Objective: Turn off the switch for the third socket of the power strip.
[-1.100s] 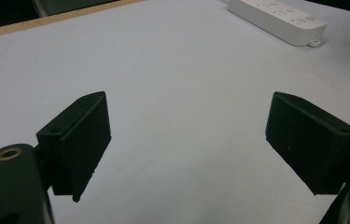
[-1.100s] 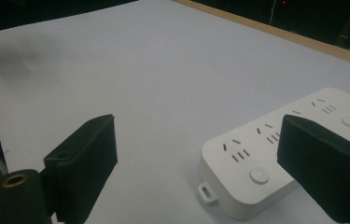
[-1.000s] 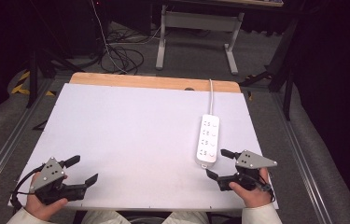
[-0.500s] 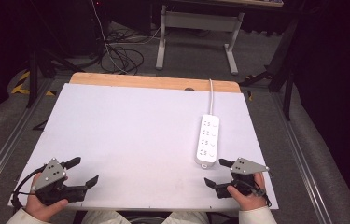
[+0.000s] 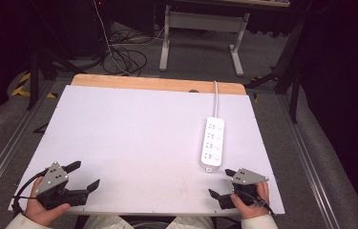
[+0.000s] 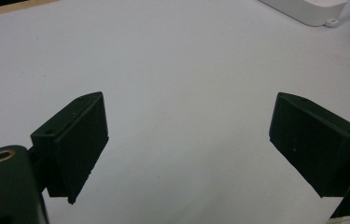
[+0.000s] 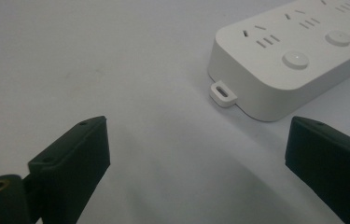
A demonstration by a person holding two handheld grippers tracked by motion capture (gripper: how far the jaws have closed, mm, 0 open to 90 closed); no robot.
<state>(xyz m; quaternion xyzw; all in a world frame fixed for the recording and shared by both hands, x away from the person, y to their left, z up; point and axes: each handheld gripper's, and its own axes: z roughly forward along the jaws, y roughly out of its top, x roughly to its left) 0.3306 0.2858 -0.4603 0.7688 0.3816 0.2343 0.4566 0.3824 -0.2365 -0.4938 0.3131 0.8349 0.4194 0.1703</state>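
Just beyond right gripper (image 5: 223, 182), power strip (image 5: 213, 143)

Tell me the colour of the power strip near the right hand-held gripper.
White; the power strip shows best in the right gripper view.

High view: overhead from person's side, facing forward over whole table (image 5: 133, 124). Both gripper views: low, close above tabletop, facing away. All three share the power strip (image 5: 213, 143) (image 6: 305, 8) (image 7: 294, 56).

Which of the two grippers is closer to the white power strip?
The right gripper, at the table's near right corner, just short of the power strip. The left gripper sits far across at the near left corner.
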